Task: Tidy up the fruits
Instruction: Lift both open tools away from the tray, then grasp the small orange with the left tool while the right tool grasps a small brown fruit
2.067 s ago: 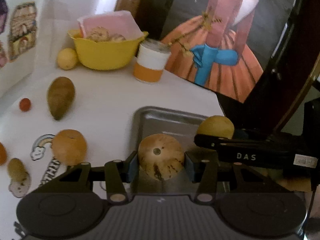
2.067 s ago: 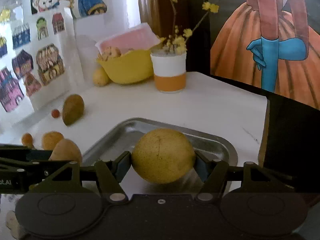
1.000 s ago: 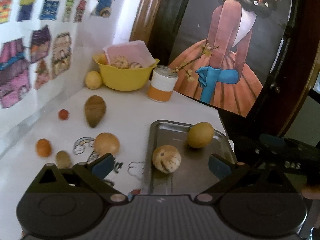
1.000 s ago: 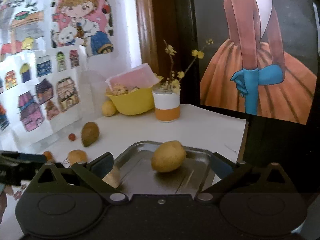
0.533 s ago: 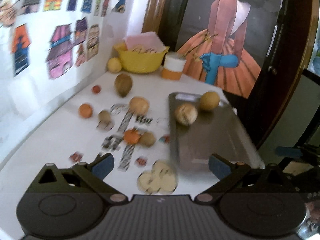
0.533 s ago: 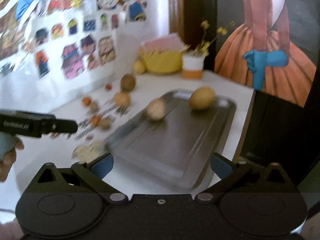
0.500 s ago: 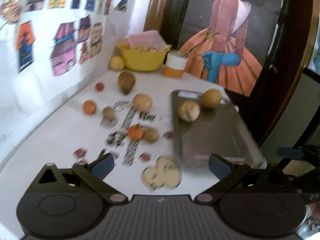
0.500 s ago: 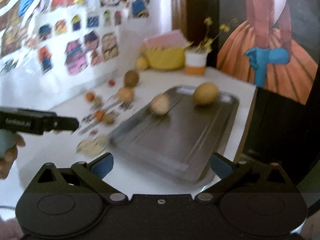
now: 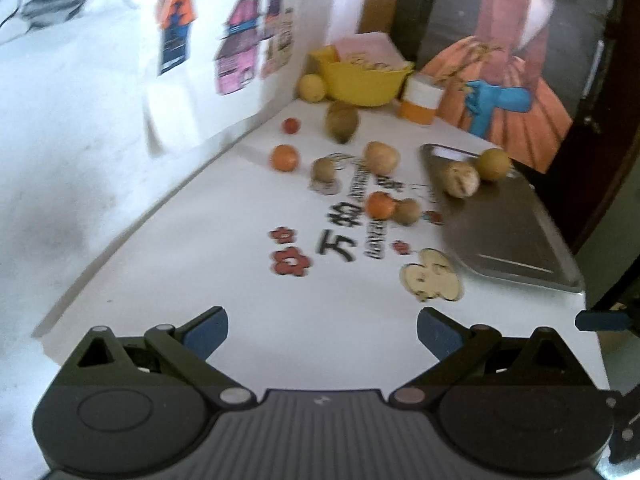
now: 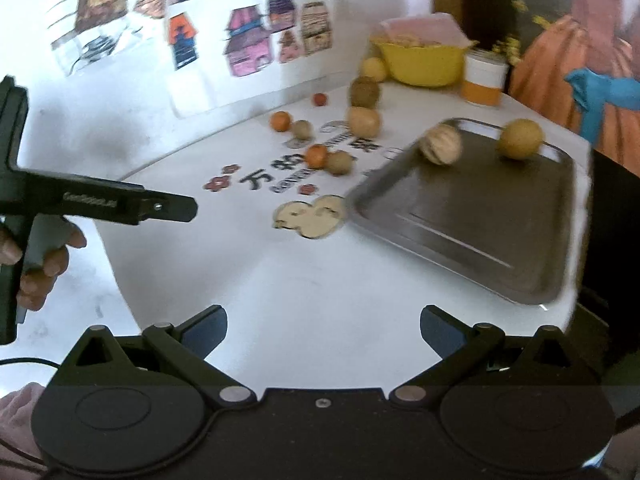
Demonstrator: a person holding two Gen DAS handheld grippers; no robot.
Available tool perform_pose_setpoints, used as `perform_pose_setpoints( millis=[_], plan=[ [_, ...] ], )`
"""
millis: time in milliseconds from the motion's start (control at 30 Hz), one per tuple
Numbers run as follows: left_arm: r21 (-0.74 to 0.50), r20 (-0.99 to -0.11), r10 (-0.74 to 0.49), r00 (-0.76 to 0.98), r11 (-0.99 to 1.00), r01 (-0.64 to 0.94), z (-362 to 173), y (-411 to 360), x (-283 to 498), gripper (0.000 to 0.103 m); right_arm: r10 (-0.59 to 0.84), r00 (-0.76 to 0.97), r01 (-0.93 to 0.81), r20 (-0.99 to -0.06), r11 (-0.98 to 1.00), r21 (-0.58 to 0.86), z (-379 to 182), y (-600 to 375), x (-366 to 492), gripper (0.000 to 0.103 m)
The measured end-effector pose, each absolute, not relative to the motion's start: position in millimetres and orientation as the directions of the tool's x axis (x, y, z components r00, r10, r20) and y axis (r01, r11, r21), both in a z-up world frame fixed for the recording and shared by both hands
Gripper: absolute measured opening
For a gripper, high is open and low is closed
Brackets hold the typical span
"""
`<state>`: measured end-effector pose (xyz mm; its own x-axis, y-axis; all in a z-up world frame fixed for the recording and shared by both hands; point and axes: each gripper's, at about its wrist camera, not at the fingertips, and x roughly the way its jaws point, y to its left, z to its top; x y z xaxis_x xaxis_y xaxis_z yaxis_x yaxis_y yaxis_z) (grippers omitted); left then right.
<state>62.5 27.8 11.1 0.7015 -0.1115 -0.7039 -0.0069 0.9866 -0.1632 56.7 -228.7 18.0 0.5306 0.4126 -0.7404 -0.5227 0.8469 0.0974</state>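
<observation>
Both grippers empty, held level

Left gripper [image 9: 322,334] spread wide; right gripper [image 10: 323,332] likewise; a hand [image 10: 38,264] grips the left gripper's handle.

Bright daylight washes out the white desk [image 9: 248,320] and wall; both fisheye views are motion-blurred, curved and dark at the corners

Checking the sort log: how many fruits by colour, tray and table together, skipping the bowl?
Orange fruit: 2
Red fruit: 1
Brown fruit: 3
Yellow or tan fruit: 4
Total: 10
</observation>
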Motion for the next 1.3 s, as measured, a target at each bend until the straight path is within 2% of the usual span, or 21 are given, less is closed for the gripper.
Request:
perform_pose_setpoints(
  millis=[233, 333, 433, 633, 867, 1100, 1300],
  plan=[
    [-0.141, -0.697, -0.083, 0.713, 0.990, -0.022, 20.5, 50.2, 91.9, 0.102, 0.445, 0.594, -0.606, -0.669, 0.795, -0.009, 28.4, -195.6, 85.2, 0.102],
    [-0.168, -0.681, -0.123, 0.722, 0.986, 0.009, 22.0, 49.0, 111.1, 0.102, 0.453, 0.647, -0.648, -0.614, 0.750, -0.130, 26.0, -182.3, 99.8, 0.102],
    [-0.193, -0.673, -0.169, 0.720, 0.980, 0.050, 19.6, 41.3, 131.2, 0.102, 0.456, 0.655, -0.675, -0.602, 0.711, -0.196, 17.3, -173.6, 122.7, 0.102],
    [-0.173, -0.680, -0.222, 0.698, 0.975, 0.142, 5.8, 14.4, 167.4, 0.102, 0.474, 0.609, -0.706, -0.636, 0.689, -0.163, -2.9, -174.1, 170.4, 0.100],
    [-0.158, -0.682, -0.242, 0.691, 0.970, 0.184, -9.2, 1.1, 194.9, 0.102, 0.491, 0.588, -0.723, -0.642, 0.676, -0.145, -20.5, -176.2, 193.9, 0.085],
    [-0.191, -0.678, -0.280, 0.679, 0.960, 0.206, -15.7, -1.1, 207.9, 0.081, 0.514, 0.561, -0.746, -0.649, 0.654, -0.125, -32.2, -171.5, 204.4, 0.064],
    [-0.189, -0.678, -0.290, 0.676, 0.957, 0.220, -17.3, -1.5, 211.6, 0.065, 0.529, 0.546, -0.742, -0.650, 0.665, -0.082, -34.6, -167.1, 213.1, 0.053]
  ],
)
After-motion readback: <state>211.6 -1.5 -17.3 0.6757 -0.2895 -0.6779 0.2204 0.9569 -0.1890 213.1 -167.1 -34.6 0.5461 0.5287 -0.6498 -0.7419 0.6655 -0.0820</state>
